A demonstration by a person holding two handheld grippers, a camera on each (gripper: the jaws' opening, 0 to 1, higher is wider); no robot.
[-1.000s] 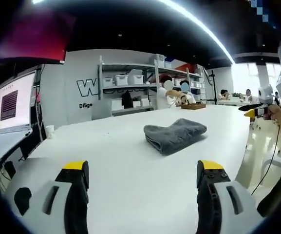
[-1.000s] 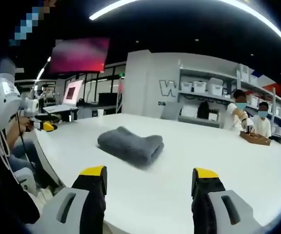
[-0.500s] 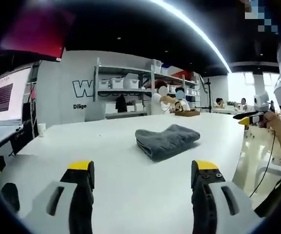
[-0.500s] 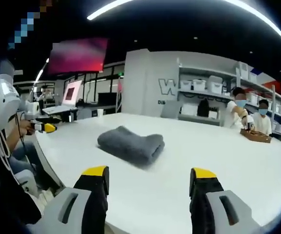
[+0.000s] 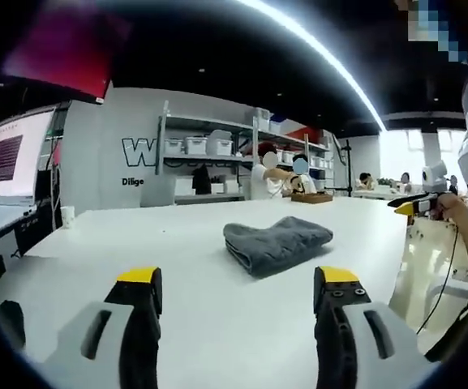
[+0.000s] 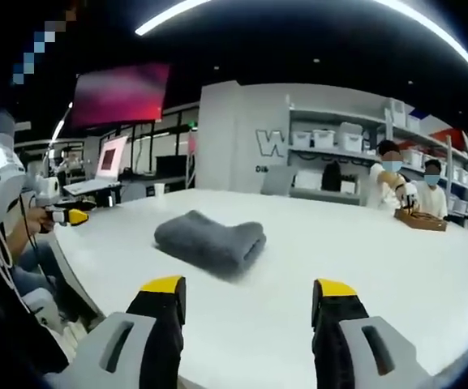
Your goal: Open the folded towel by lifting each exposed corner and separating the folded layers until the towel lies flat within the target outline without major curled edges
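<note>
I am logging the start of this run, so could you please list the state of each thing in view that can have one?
Towel: folded in layers, lying on the white table, untouched.
Left gripper: open, empty, short of the towel.
Right gripper: open, empty, short of the towel.
Monitor: switched on, showing a page.
Cup: upright on the table's far edge.
</note>
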